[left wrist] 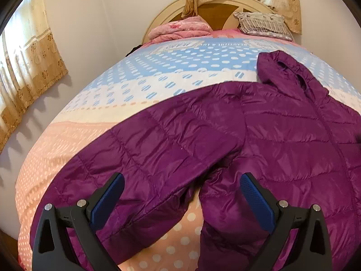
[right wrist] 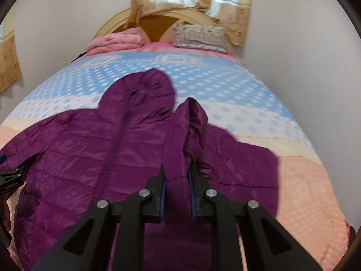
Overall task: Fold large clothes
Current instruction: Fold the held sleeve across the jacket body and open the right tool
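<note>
A purple quilted hooded jacket [left wrist: 282,135] lies spread on the bed, hood [left wrist: 282,67] toward the headboard. One sleeve [left wrist: 135,158] stretches out to the lower left. My left gripper [left wrist: 182,180] stands open above the gap between that sleeve and the jacket body, nothing between its blue pads [left wrist: 255,196]. In the right wrist view the jacket [right wrist: 79,146] fills the left half, and my right gripper [right wrist: 177,171] is shut on the other sleeve [right wrist: 180,135], which stands lifted in a bunched fold over the jacket's right side. The left gripper [right wrist: 6,176] shows at the left edge.
The bed cover [left wrist: 158,67] is blue with white dots at the far end and peach near me. A folded pink blanket [left wrist: 180,29] and a grey pillow [left wrist: 264,24] lie by the rounded headboard [right wrist: 112,20]. Beige curtains [left wrist: 29,67] hang on the left wall.
</note>
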Motion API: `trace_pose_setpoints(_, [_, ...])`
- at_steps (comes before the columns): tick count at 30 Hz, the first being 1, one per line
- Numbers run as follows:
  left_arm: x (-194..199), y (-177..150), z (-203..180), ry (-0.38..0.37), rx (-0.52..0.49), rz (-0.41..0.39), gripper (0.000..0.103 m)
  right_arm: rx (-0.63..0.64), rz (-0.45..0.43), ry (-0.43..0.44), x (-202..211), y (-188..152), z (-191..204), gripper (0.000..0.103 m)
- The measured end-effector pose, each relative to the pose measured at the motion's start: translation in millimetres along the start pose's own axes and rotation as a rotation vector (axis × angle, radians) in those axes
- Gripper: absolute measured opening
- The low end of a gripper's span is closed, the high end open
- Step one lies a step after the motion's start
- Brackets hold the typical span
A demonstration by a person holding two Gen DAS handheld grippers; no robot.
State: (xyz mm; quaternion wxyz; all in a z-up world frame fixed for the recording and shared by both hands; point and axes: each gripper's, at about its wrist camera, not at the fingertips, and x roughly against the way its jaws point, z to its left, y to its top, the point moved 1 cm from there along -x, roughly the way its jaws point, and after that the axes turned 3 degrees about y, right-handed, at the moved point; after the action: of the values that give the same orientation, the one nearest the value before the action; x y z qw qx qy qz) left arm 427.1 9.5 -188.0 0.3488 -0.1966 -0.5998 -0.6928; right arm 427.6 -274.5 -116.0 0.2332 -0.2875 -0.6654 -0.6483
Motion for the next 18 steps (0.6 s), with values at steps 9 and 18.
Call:
trace_pose_setpoints(9, [13.6,7.4,-13.5,-0.021,-0.007,0.004,0.102,0.031,-0.079,0.027,10.7,-26.9,5.8,0.088])
trace_pose_setpoints(18, [42.9,31.9,-118.6,-0.251,-0.058,0.024,0.102,-0.121,-0.068,-0.363,31.7,-71.4,-141.9,0.088])
